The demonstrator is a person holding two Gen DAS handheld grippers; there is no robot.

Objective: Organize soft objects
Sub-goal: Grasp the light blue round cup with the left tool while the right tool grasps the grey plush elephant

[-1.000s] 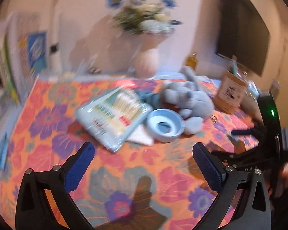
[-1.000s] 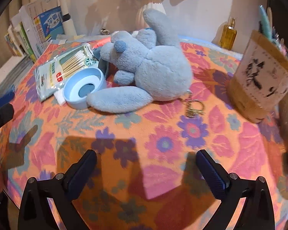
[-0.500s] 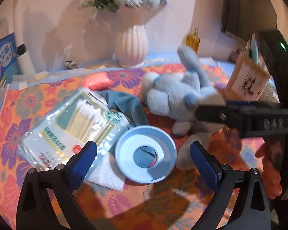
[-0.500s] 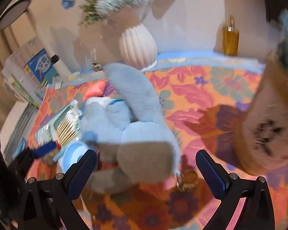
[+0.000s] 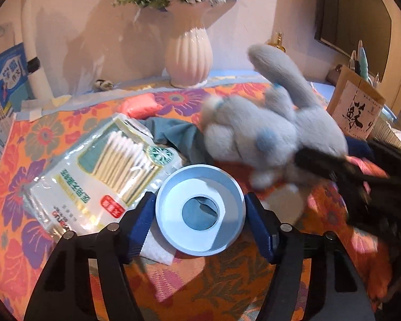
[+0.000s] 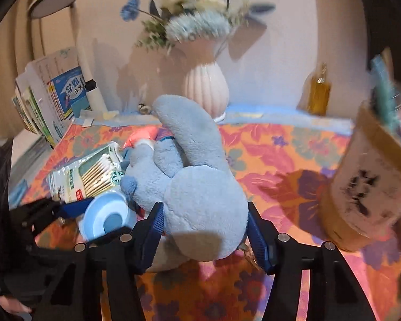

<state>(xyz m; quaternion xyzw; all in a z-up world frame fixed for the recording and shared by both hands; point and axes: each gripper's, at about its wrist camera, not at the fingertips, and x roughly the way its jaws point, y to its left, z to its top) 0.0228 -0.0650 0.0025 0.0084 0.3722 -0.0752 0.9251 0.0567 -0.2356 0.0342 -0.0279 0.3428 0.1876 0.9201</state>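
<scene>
A grey-blue plush rabbit [image 6: 200,187] lies on the floral tablecloth [image 6: 275,160]. My right gripper [image 6: 204,230] is shut on the plush's rear body, both blue pads pressed into the fur. The plush also shows in the left wrist view [image 5: 275,133], blurred. My left gripper [image 5: 200,214] is closed on a light blue round bowl [image 5: 200,208], a pad touching each side of its rim. The bowl shows in the right wrist view [image 6: 107,219] too. A teal cloth [image 5: 179,136] and a pink soft pad [image 5: 141,107] lie behind the bowl.
A bag of cotton swabs [image 5: 101,165] lies left of the bowl, over a white tissue [image 5: 155,251]. A white vase [image 5: 187,53] with flowers stands at the back. A cardboard pen holder [image 6: 371,192] stands right, an amber bottle [image 6: 318,93] behind. Books [image 6: 48,93] lean at left.
Both grippers moved forward and closed: the left onto the blue bowl, the right onto the plush rabbit. The plush looks shifted and blurred in the left view.
</scene>
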